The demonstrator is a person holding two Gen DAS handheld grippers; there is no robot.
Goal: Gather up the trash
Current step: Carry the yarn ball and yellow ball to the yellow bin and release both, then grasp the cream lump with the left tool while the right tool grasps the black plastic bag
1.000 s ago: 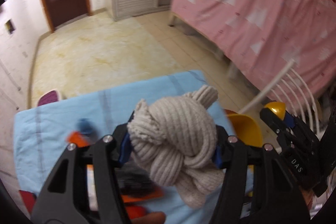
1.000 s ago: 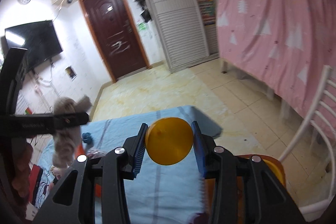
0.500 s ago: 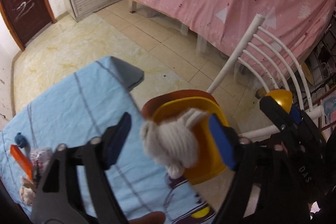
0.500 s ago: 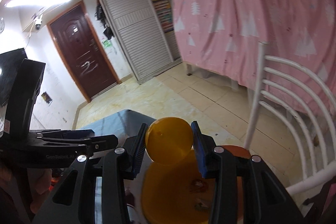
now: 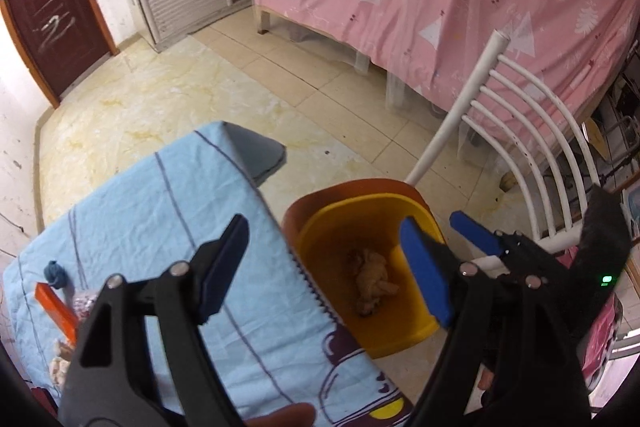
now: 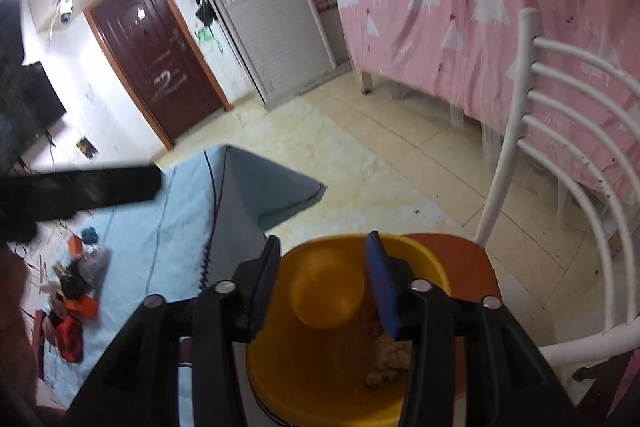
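So one knotted rag (image 5: 374, 281) lies in the yellow bin (image 5: 320, 227) under your open left gripper (image 5: 324, 267); your right gripper (image 6: 322, 285), spread, drops a ball (image 6: 326, 293); scraps (image 6: 76, 279) remain on the bench (image 5: 160, 211).

The left tongs (image 5: 324, 267) are matte black plastic, two angular arms with triangular cut-outs, each tipped by a flat blue pad and pinned with round silver screws. The right tongs (image 6: 324, 281) match them: black arms, blue ridged pads, silver screw heads. In the left wrist view a small green light glows on the right unit's black body. A sliver of bare skin shows at that view's bottom edge.
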